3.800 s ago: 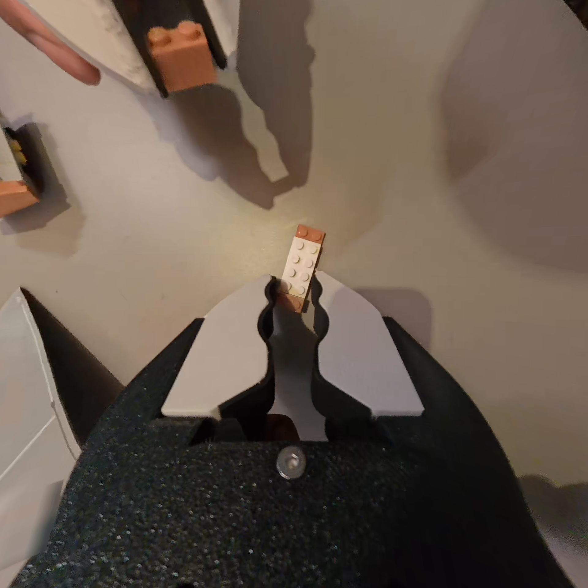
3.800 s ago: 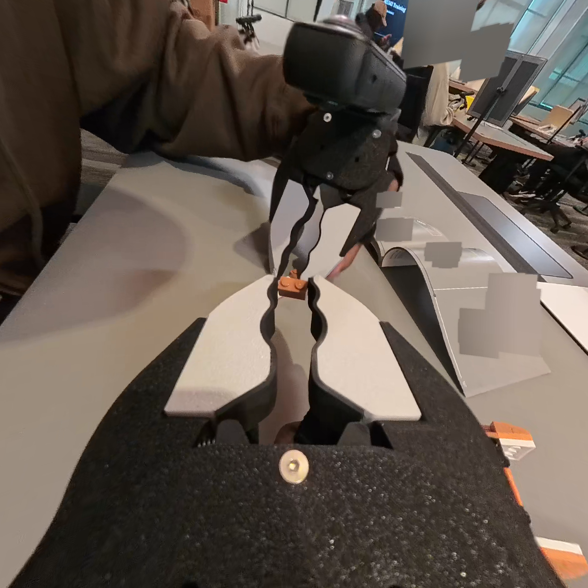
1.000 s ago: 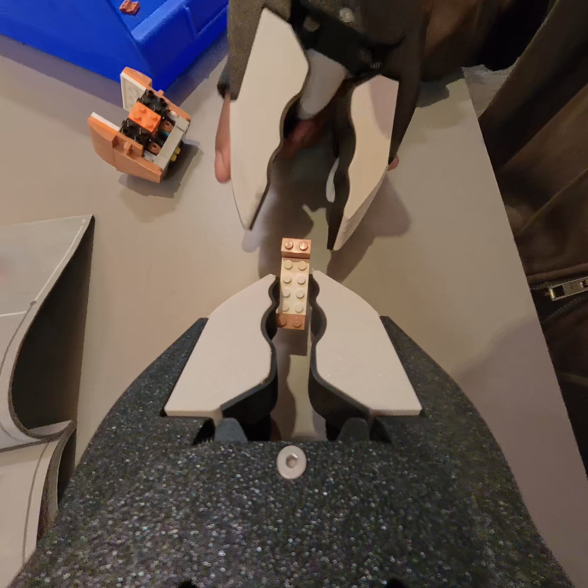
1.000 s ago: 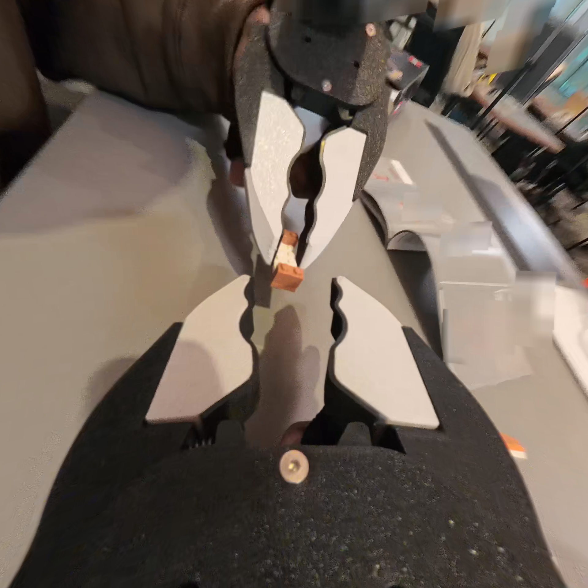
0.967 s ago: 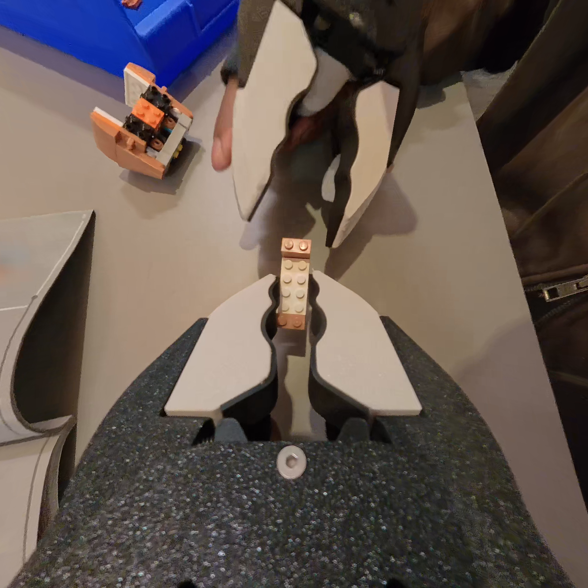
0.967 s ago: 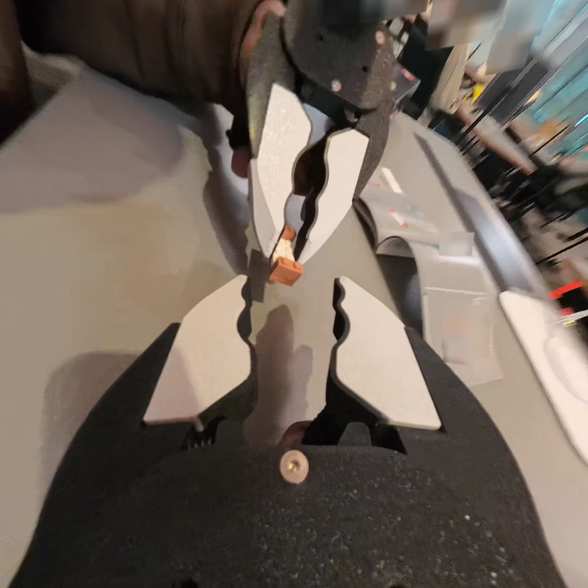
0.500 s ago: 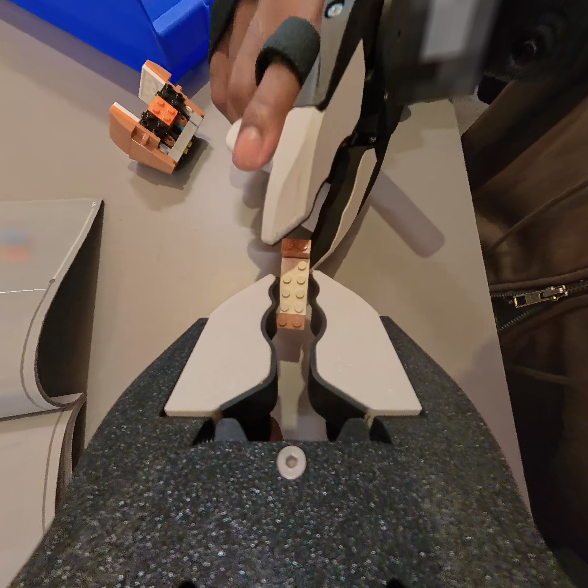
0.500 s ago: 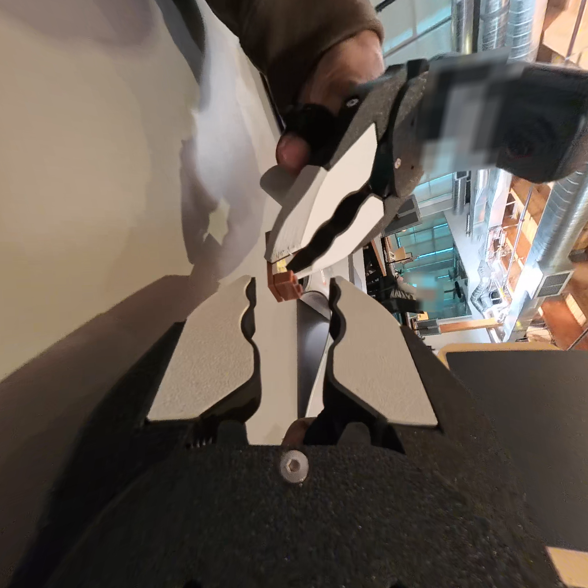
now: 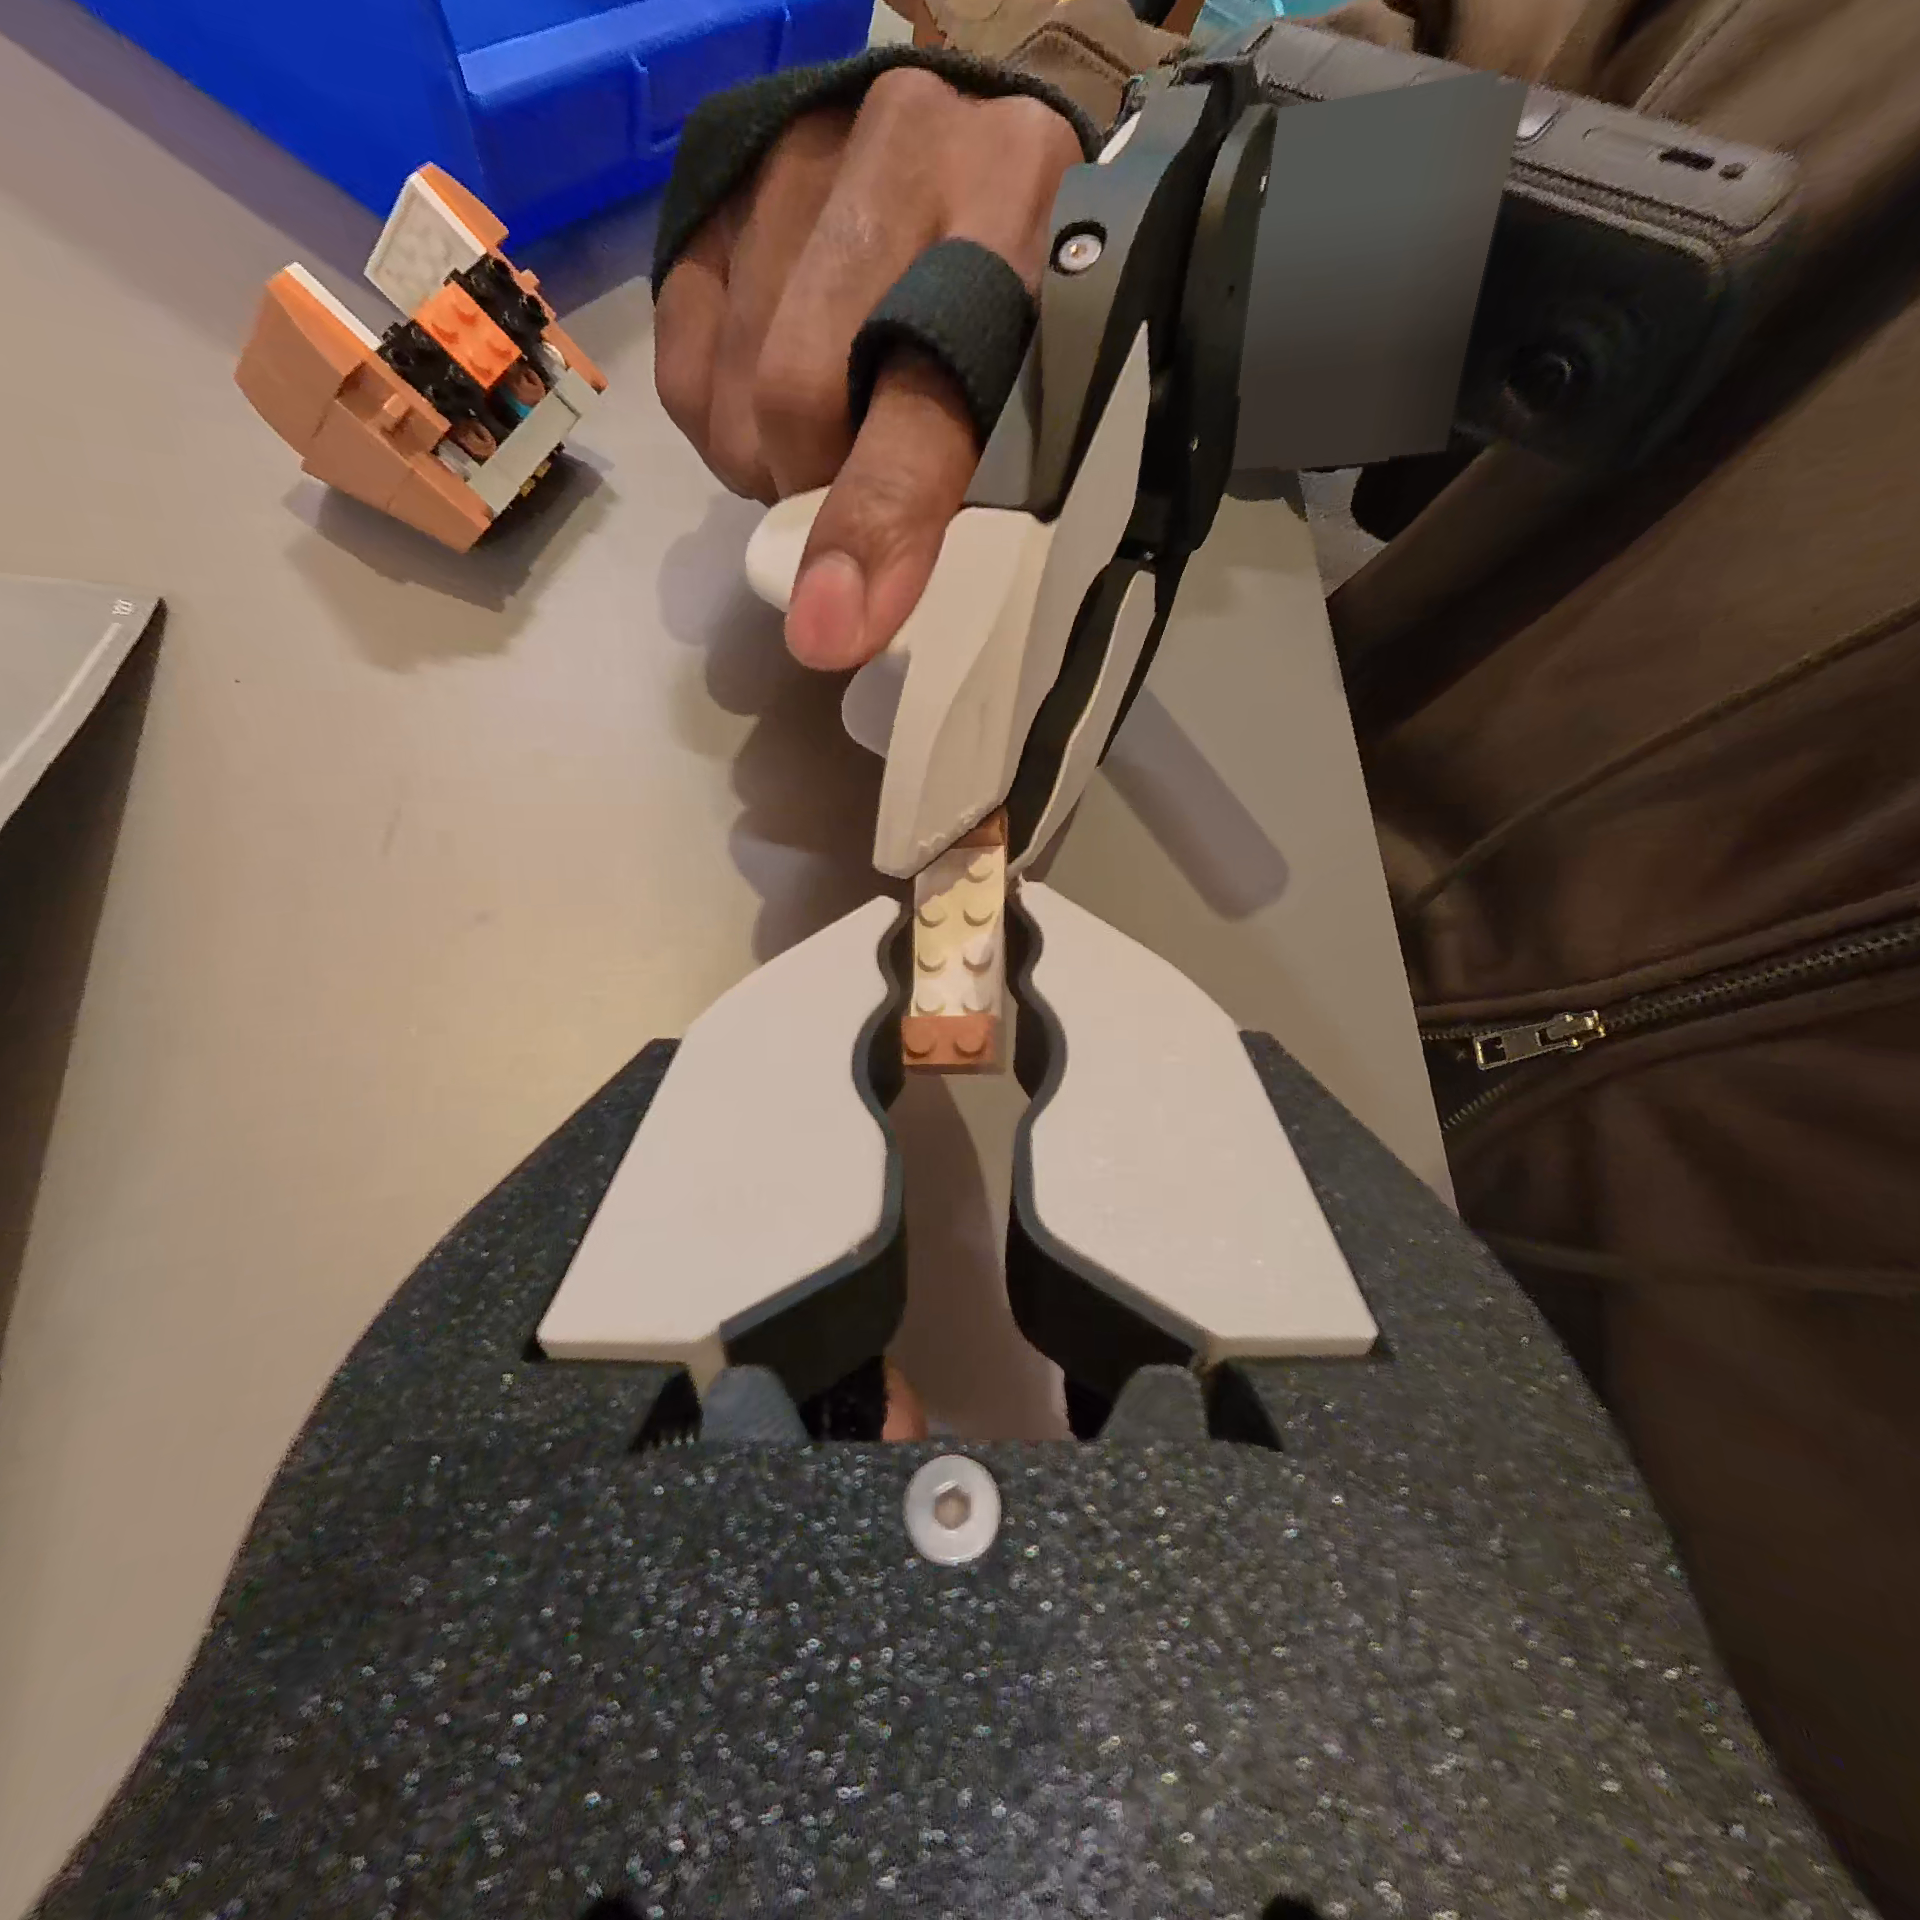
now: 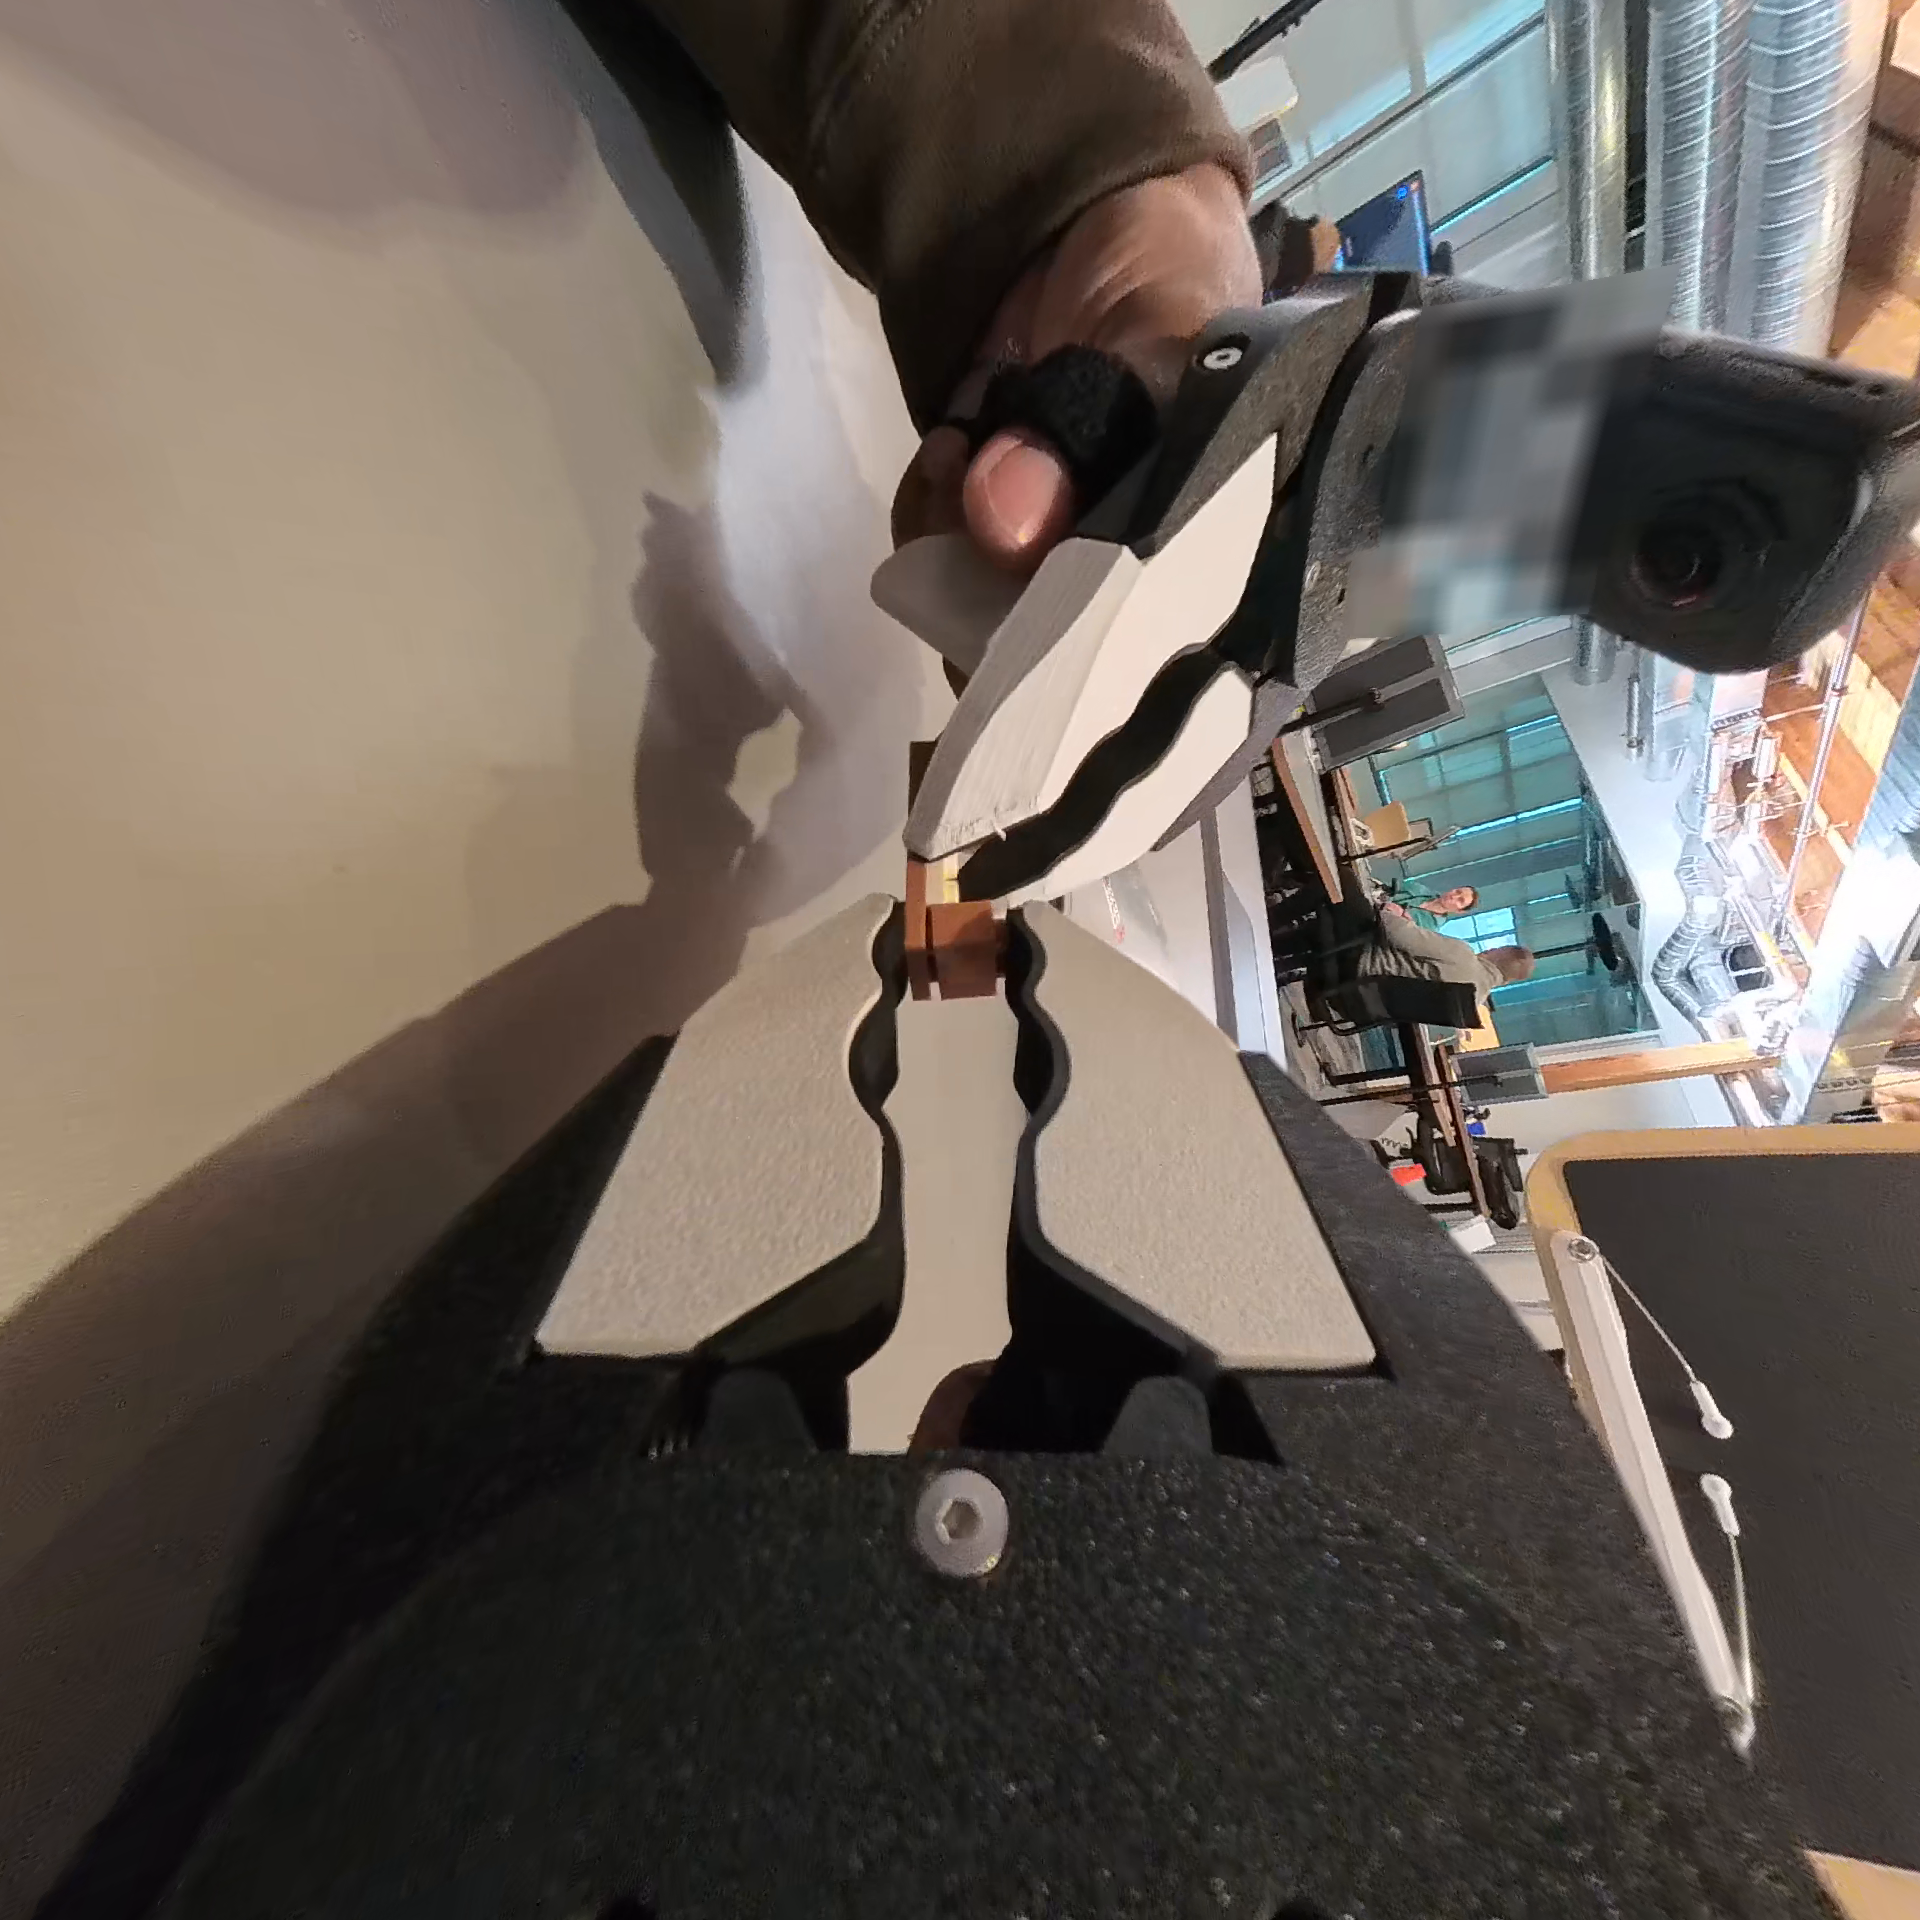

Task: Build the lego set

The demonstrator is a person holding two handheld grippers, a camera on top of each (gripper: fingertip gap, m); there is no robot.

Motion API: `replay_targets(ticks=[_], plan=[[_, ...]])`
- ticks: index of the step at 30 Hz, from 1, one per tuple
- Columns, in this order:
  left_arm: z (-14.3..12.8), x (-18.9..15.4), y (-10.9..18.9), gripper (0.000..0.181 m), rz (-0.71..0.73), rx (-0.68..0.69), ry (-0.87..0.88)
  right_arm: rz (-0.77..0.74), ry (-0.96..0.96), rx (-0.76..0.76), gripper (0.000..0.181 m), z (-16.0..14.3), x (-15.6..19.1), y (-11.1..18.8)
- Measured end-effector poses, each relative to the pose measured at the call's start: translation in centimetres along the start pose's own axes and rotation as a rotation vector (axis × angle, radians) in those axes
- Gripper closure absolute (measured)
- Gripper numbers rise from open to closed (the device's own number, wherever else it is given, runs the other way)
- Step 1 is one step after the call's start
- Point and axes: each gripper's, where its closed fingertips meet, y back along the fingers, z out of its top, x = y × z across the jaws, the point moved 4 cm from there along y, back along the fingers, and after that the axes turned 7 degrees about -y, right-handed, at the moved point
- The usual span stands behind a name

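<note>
The left gripper [image 9: 958, 935] pinches the small lego strip [image 9: 958, 961], a cream studded plate with brown pieces at both ends, held lengthwise between its fingertips. At the strip's far end the right gripper [image 10: 954, 940] clamps the brown end brick [image 10: 961, 961] from above, its fingers closed on it. Beyond and left of the strip, a partly built orange-brown lego model [image 9: 416, 364] sits on the grey table [image 9: 364, 883], just in front of a blue bin [image 9: 520, 94].
</note>
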Motion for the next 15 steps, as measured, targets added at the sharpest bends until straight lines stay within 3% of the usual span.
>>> replay_targets(ticks=[15], plan=[[0.02,0.08,-0.54,0.164,-0.036,-0.043,0.046,0.051,-0.066,0.009,0.165,-0.40,-0.01,0.32]])
